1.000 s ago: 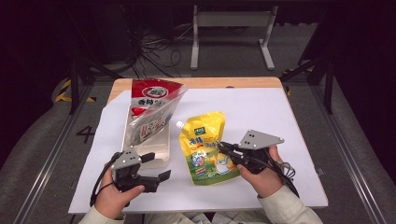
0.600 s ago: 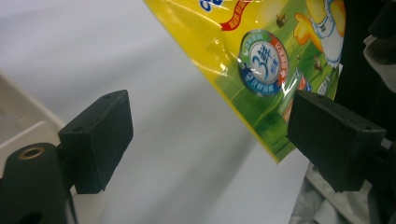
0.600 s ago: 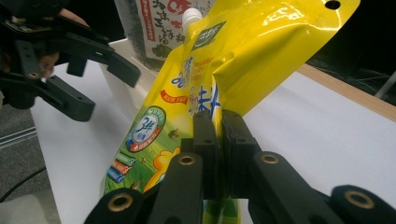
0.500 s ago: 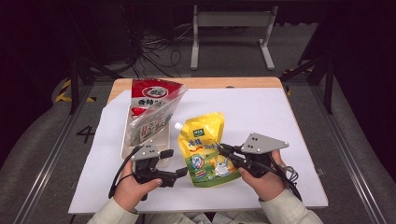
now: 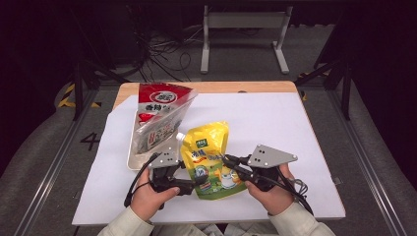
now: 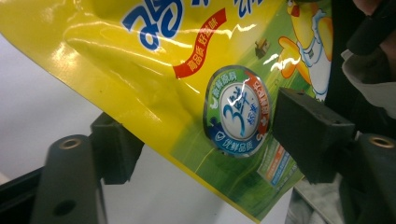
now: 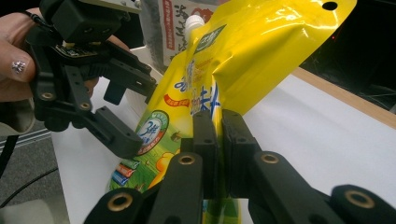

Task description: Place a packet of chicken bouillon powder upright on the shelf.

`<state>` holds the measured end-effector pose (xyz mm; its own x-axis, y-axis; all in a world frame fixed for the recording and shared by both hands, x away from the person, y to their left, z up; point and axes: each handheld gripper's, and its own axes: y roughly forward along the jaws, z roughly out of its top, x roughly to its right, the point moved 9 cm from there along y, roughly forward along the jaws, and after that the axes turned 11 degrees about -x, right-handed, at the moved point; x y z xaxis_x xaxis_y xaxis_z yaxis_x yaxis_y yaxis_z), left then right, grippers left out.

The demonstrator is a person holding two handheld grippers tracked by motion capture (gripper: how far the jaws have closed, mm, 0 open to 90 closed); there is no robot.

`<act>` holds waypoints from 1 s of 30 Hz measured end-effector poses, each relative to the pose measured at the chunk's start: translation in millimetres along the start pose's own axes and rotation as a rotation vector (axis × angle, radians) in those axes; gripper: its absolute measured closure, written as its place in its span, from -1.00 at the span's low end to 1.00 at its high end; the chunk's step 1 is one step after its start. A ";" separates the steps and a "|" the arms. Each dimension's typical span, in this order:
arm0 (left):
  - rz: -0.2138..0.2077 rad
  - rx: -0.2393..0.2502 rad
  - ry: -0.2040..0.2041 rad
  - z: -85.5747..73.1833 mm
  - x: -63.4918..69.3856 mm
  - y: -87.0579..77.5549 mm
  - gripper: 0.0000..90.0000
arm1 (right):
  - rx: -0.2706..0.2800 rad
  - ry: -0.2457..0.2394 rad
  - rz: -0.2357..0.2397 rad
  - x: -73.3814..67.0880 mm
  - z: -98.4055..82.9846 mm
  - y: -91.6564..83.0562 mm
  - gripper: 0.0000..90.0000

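The right tongs (image 7: 215,140) are clenched on the edge of the yellow pouch (image 7: 252,51), holding that side up off the worktop (image 5: 275,118). The left tongs (image 6: 201,144) straddle the pouch's opposite edge; their jaws have just been closing, one pad (image 6: 308,130) over the printed face and the other below the edge, neither yet pressing, so they remain released. Just beyond the left tongs lies a red-topped clear bag (image 5: 157,118) on a tray (image 5: 131,163), beside the pouch's white spout (image 5: 180,136).
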<state>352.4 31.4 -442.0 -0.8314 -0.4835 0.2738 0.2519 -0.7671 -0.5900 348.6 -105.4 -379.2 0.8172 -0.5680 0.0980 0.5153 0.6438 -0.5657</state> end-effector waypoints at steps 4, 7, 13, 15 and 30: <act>-0.022 0.052 -0.014 3.6 -4.3 -9.6 0.16 | 0.011 0.007 0.006 0.9 -0.2 0.0 0.88; -0.035 0.098 -0.012 6.9 -4.2 -17.6 0.61 | 0.020 0.008 0.016 0.6 -0.1 -0.1 0.88; -0.015 0.145 0.026 10.2 -5.5 -31.6 0.83 | 0.013 0.004 0.029 -1.2 -1.9 2.5 0.85; 0.005 0.148 0.056 11.0 -3.7 -34.7 0.84 | 0.004 0.001 0.024 0.1 -3.5 3.3 0.84; 0.046 0.152 0.159 18.8 6.2 -52.4 0.87 | 0.008 0.007 0.020 12.7 -6.6 0.8 0.49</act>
<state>343.3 60.7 -395.1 -0.8819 -0.4560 0.1195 0.3527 -0.8065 -0.4744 357.7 -115.5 -383.9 0.8253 -0.5588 0.0811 0.5014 0.6592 -0.5605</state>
